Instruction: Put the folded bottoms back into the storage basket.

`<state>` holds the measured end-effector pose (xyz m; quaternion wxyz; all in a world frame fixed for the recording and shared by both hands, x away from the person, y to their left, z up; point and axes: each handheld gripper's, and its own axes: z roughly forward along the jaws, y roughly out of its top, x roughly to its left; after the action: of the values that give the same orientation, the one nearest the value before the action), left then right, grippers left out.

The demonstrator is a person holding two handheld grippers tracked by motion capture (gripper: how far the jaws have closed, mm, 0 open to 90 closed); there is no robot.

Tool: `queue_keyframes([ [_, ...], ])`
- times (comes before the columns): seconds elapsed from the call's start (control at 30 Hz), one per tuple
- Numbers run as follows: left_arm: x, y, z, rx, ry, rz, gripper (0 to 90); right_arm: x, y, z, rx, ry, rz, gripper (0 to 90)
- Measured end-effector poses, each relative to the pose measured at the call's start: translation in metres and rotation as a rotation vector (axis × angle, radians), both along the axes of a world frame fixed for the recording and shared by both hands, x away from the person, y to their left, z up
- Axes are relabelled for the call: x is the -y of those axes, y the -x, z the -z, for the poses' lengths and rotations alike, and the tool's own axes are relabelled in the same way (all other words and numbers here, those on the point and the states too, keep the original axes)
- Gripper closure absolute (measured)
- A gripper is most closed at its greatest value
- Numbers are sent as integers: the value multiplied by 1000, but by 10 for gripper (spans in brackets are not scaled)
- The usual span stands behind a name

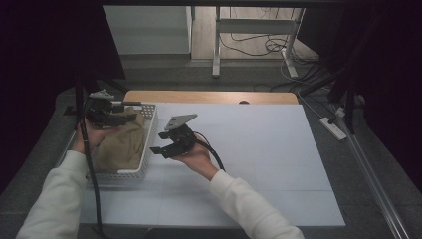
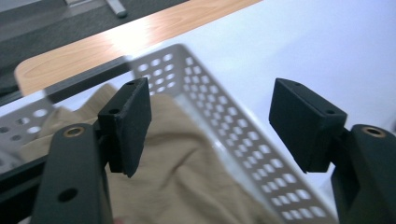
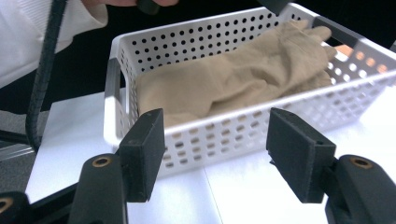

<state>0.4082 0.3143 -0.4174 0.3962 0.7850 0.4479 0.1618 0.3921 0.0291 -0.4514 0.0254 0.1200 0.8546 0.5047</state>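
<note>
Nearest the viewer, two white sleeves entering from the bottom edge of the high view. Right gripper (image 1: 158, 148) held just outside the near-right side of a white perforated basket (image 1: 145, 164), jaws spread apart with nothing between them. Left gripper (image 1: 133, 110) poised over the basket's far end, jaws likewise parted and empty, above a beige cloth (image 1: 119, 144).

Cloth lying crumpled inside the basket, long axis running along the basket's length, near to far on the table; narrower end, resembling glove fingers, toward the far end (image 3: 313, 32). Exact kind of garment hard to tell. Near end of the cloth partly hidden by the left forearm and cable in the high view.

Basket resting at the left edge of a white table cover (image 1: 259, 149). Beyond, a strip of wooden tabletop (image 1: 209, 96), then grey floor, metal frame legs and loose cables (image 1: 254, 45). Dark surroundings at both sides.
</note>
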Motion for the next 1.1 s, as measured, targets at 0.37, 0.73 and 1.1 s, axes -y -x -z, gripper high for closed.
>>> queue_keyframes([
  [0.37, 22, 38, 0, 23, 65, 13, 299, 64, 10, -5, 27, 3, 32, 365],
  [0.73, 49, 79, 7, 37, 96, 24, 290, 129, 27, -8, 51, 11, 77, 362],
  [1.1, 76, 116, 20, 44, 69, 85, 267, 208, 49, 0, 68, 36, 182, 360],
])
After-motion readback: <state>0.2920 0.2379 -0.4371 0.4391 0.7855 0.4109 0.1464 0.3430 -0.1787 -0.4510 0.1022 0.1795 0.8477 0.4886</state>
